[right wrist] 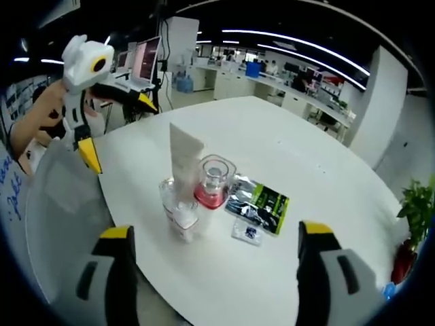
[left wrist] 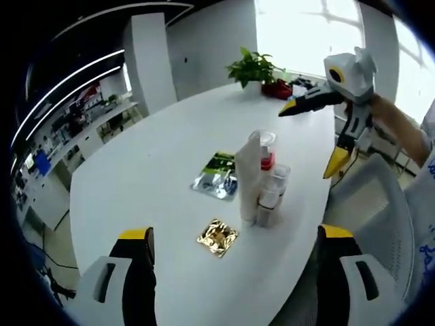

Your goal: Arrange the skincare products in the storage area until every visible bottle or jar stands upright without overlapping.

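Observation:
A cluster of skincare items stands mid-table: a tall white tube (left wrist: pixel 248 178) (right wrist: pixel 185 155), a clear capped bottle (left wrist: pixel 264 140) (right wrist: pixel 215 173) over a red-lidded jar (left wrist: pixel 268 161) (right wrist: pixel 209 197), and a clear jar (left wrist: pixel 279 178) (right wrist: pixel 179 206). They are pressed close together and overlap one another in both views. A green-and-silver sachet (left wrist: pixel 217 175) (right wrist: pixel 258 204) and a gold sachet (left wrist: pixel 217 238) lie flat beside them. My left gripper (left wrist: pixel 235 233) (right wrist: pixel 119 129) is open and empty, short of the cluster. My right gripper (right wrist: pixel 215 231) (left wrist: pixel 312 136) is open too, raised off the table's other side.
The white oval table (left wrist: pixel 149 156) (right wrist: pixel 292 149) has a potted plant (left wrist: pixel 253 68) (right wrist: pixel 418 204) and a red object (left wrist: pixel 277 88) at one end. A grey mesh chair (left wrist: pixel 370 204) (right wrist: pixel 61 204) stands at the table's edge. Office desks lie beyond.

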Available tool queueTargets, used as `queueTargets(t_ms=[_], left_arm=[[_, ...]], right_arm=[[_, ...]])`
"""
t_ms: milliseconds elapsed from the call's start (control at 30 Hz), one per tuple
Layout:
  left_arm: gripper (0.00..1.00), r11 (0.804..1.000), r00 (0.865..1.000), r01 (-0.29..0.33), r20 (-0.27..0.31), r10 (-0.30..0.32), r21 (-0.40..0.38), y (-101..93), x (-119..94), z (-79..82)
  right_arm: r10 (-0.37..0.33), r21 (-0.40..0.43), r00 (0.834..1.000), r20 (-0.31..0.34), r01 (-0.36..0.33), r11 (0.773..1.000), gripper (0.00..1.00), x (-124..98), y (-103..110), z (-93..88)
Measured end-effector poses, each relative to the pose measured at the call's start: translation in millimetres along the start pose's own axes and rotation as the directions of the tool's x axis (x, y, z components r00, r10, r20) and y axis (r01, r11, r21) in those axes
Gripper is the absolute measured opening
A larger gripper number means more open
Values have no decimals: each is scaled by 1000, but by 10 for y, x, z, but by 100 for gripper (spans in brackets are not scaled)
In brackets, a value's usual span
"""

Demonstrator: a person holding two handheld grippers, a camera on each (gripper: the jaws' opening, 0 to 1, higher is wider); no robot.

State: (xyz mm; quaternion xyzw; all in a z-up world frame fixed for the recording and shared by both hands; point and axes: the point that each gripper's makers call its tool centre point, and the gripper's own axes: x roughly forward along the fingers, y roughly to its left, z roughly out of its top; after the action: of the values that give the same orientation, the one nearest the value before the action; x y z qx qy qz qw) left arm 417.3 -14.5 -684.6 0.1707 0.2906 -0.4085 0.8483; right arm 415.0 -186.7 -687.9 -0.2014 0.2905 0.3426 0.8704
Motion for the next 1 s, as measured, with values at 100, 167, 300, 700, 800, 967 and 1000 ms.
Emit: queueTargets(t_ms=[100,167,300,700,800,967,1000], left_arm=[[97,1000,1000,-1,-16,1,0,51,24,-27],[97,1000,1000,-2,-18,2,-3,83,39,-24],[97,1000,1000,2,-30,-2,-6,136,86,-37],[97,1000,998,16,-59,-18,-26,280,187,-125],[97,999,997,18,-69,-20,-31,314,223,-156],[97,998,996,36,-83,-41,-53,365,299,-216],[97,997,995,47,-87,-52,-56,364,317,-223]], right_arm=[[1,12,1000,-12,-1,1000,100,17,-57,-36],[3,19,1000,-17,-3,1000,100,21,-81,-52],[7,45,1000,-20,-6,999,99,34,-155,-88],[4,128,998,-62,4,992,82,144,-452,-266],[5,144,998,-70,5,990,76,177,-515,-297],[-3,183,997,-83,18,983,70,262,-663,-374],[-2,194,996,-85,19,981,69,281,-698,-396]])
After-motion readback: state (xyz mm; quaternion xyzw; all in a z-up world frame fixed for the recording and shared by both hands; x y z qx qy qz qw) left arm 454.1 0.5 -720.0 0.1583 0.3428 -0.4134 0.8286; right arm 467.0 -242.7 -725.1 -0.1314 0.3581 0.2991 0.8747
